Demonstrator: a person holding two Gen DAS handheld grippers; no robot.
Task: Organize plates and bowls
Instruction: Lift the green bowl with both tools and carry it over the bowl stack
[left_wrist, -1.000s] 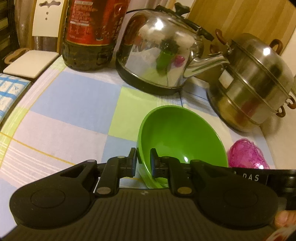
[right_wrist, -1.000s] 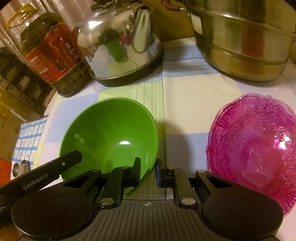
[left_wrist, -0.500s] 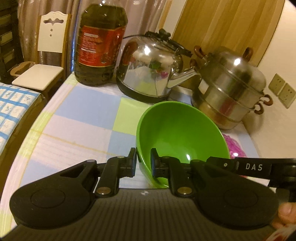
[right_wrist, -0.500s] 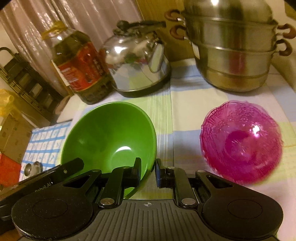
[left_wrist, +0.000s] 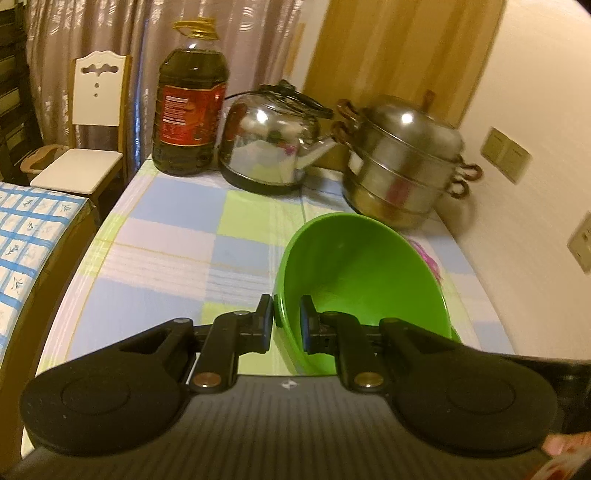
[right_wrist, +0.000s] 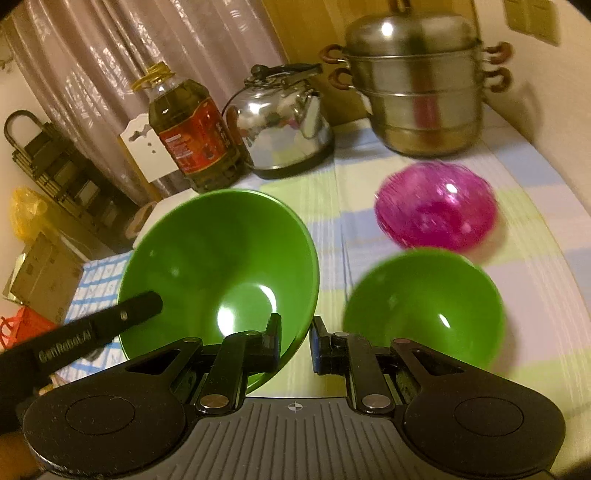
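Note:
A large green bowl (left_wrist: 364, 280) is held in the air above the checked tablecloth, tilted. My left gripper (left_wrist: 286, 321) is shut on its near rim, one finger inside and one outside. My right gripper (right_wrist: 295, 341) is shut on the opposite rim of the same green bowl (right_wrist: 218, 266). A second, smaller green bowl (right_wrist: 424, 306) sits on the table to the right. A pink glass bowl (right_wrist: 436, 205) sits behind it; only a sliver of that pink bowl (left_wrist: 424, 253) shows in the left wrist view.
At the back of the table stand an oil bottle (left_wrist: 188, 114), a steel kettle (left_wrist: 271, 147) and a stacked steel steamer pot (left_wrist: 402, 162). A white chair (left_wrist: 85, 147) and another covered table (left_wrist: 26, 236) are to the left. A wall runs along the right.
Both grippers have lifted the green bowl up and pulled back from the table. The second green bowl has come into the right wrist view.

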